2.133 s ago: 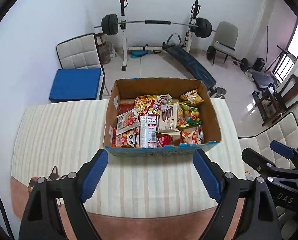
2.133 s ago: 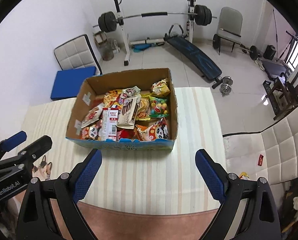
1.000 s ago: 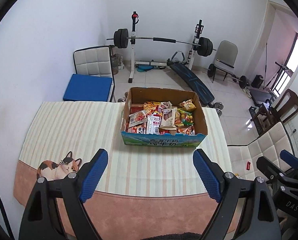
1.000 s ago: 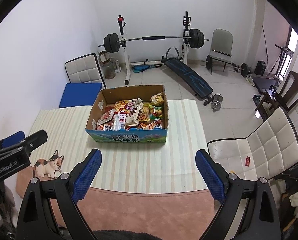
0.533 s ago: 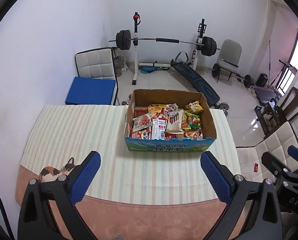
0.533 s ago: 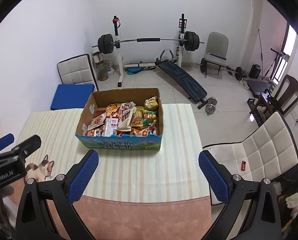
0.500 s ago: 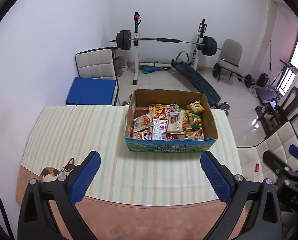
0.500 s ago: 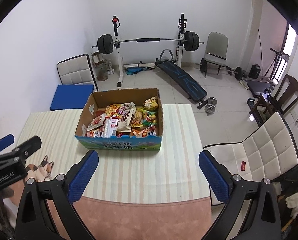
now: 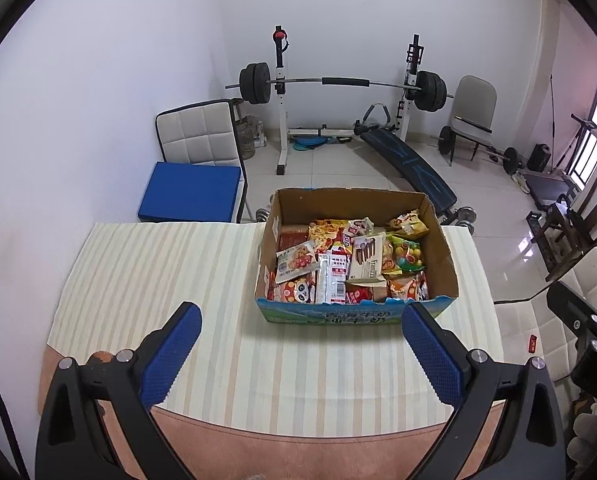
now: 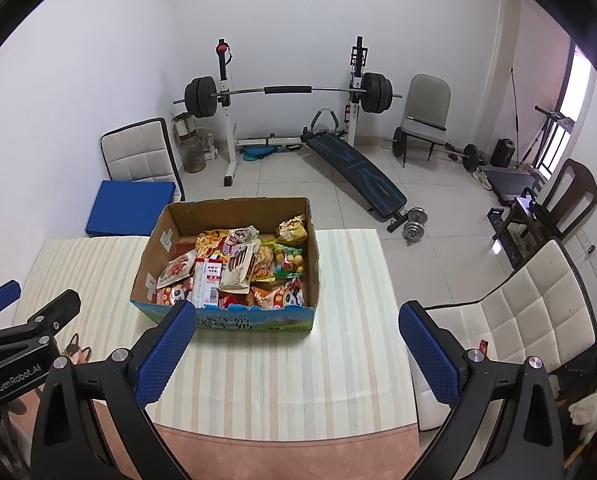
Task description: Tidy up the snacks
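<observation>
An open cardboard box [image 9: 442,248] stands on the striped tablecloth, filled with several snack packets [image 9: 346,264]; it also shows in the right wrist view [image 10: 312,256] with its snack packets [image 10: 238,268]. My left gripper [image 9: 298,332] is open and empty, held above the table in front of the box. My right gripper [image 10: 296,330] is open and empty, in front of the box and a little to its right. Neither touches the box.
The table [image 9: 146,272] is covered by a cream striped cloth with a pink front border. A white padded chair [image 10: 538,312] stands to the right of the table. A blue-seated chair [image 9: 194,188] and a barbell rack [image 9: 338,84] stand beyond it.
Both grippers pulled back and up from the box about two seconds ago, then moved in a little closer again. Both stayed open and empty.
</observation>
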Tool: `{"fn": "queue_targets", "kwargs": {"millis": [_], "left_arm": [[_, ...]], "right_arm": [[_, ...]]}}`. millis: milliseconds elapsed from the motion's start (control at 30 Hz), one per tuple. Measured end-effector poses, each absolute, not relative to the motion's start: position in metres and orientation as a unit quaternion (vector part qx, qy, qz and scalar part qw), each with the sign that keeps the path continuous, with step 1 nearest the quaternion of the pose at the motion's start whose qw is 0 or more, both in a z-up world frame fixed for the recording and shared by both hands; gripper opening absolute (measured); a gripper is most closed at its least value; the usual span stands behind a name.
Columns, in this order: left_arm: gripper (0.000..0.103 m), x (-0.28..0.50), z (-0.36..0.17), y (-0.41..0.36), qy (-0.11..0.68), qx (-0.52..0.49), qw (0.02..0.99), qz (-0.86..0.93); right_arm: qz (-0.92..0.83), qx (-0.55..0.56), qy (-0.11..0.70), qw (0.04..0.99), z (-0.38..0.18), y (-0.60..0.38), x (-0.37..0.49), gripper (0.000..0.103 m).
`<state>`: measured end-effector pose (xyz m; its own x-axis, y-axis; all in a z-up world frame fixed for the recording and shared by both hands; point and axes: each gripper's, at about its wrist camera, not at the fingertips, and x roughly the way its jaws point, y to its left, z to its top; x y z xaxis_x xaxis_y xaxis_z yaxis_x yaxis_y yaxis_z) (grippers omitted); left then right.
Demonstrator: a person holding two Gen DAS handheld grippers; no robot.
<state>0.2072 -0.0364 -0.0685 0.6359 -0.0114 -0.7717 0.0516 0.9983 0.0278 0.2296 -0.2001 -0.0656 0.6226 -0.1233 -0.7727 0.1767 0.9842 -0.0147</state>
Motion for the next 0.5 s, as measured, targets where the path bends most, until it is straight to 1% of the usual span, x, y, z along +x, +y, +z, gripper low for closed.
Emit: {"fn": "queue_targets", "kwargs": {"millis": [500], "left_arm": [[0.103,0.217,-0.065,-0.040,0.425,0.019,0.905,-0.026]], "right_arm": [[-0.083,0.026,0.423,0.902,-0.066,-0.201,0.243,0.103]]}}
